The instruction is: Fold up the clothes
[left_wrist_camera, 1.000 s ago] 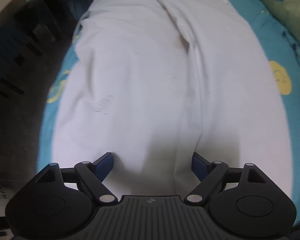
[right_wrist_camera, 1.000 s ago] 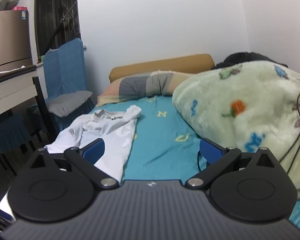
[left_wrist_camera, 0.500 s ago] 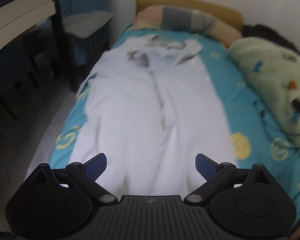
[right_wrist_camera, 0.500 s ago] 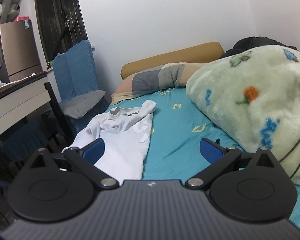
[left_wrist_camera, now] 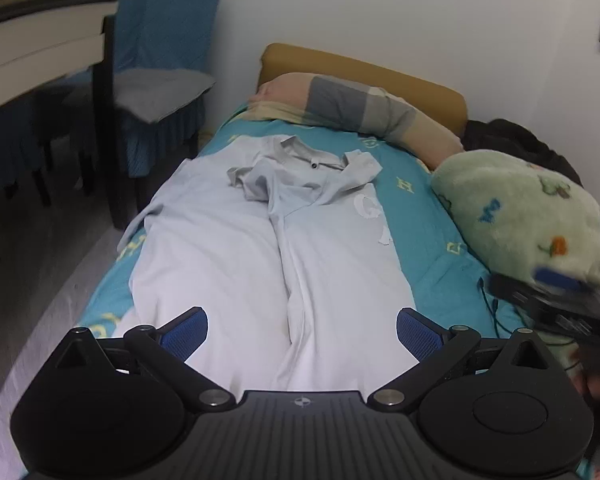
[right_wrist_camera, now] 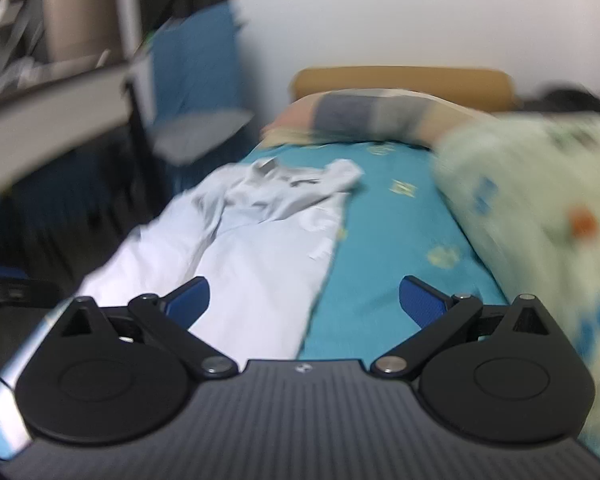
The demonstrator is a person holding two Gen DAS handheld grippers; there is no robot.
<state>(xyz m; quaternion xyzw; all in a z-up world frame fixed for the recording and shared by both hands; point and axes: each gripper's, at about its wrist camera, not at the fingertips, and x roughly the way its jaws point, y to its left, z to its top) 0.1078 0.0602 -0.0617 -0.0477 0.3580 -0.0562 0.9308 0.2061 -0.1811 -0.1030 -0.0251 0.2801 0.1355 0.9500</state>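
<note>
A white shirt (left_wrist_camera: 236, 256) is laid lengthwise on the left half of a teal bed (left_wrist_camera: 424, 248), collar at the far end near the pillow (left_wrist_camera: 352, 108), both sides folded inward to a central seam. The left gripper (left_wrist_camera: 302, 330) is held above the near hem, its fingers spread wide and empty. The right gripper (right_wrist_camera: 305, 298) is held over the shirt's right edge, fingers likewise wide and empty; this view is blurred. A fleece blanket (left_wrist_camera: 524, 208) is heaped at right. A chair (left_wrist_camera: 160, 92) is seen at far left.
</note>
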